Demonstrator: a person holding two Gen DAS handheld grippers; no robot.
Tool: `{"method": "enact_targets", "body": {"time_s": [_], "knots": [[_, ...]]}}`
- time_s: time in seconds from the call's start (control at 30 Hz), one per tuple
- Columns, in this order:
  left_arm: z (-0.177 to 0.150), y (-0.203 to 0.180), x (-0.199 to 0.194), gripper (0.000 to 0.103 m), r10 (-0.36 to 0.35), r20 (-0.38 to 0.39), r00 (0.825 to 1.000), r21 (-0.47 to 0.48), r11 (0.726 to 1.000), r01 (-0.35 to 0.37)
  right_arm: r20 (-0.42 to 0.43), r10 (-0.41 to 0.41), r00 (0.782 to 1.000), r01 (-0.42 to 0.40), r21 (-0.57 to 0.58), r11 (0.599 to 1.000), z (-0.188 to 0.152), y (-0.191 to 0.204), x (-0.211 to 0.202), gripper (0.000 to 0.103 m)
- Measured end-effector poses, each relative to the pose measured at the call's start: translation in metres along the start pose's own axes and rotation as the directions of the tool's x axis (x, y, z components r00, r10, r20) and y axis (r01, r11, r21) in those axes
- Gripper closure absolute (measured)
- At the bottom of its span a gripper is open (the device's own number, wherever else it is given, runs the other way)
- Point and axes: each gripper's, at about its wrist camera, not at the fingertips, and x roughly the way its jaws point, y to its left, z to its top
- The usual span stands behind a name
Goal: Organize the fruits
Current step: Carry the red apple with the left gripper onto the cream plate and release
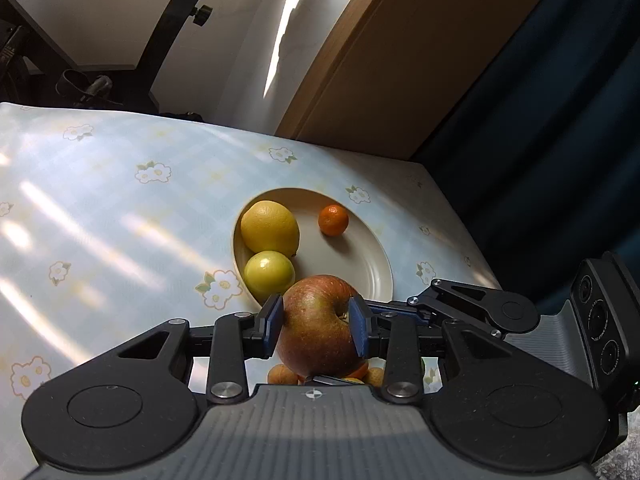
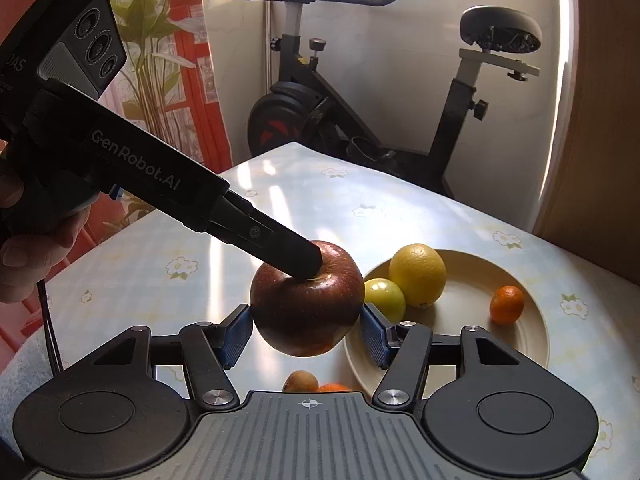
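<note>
My left gripper (image 1: 317, 322) is shut on a red apple (image 1: 320, 326) and holds it above the near rim of a cream plate (image 1: 360, 264). The plate holds a large lemon (image 1: 270, 227), a smaller yellow-green fruit (image 1: 269, 275) and a small mandarin (image 1: 333, 220). In the right wrist view the left gripper comes in from the left and grips the apple (image 2: 306, 304) from above. My right gripper (image 2: 307, 330) is open; its blue pads (image 2: 236, 336) flank the apple without clear contact. The plate (image 2: 532, 340) lies to the right there.
Several small orange and brown fruits (image 1: 282, 374) lie on the floral tablecloth (image 1: 100, 208) below the apple, also seen in the right wrist view (image 2: 300, 382). An exercise bike (image 2: 360, 112) stands beyond the table's far edge. A wooden panel (image 1: 380, 60) stands at the right.
</note>
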Motion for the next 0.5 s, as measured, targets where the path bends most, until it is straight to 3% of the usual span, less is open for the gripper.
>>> {"method": "enact_targets", "body": {"time_s": [0.2,0.5], "knots": [[0.049,-0.028,0.020,0.065,0.004,0.041,0.999,0.092,0.996,-0.008,0.025,-0.049,0.998,0.049,0.002,0.999,0.027,-0.046,-0.002,0.048],[0.099,-0.017,0.087,0.066,-0.005,-0.016,1.000,0.057,0.998,0.006,-0.030,-0.070,0.997,0.070,-0.009,0.997,0.035,-0.106,0.041,0.048]]}}
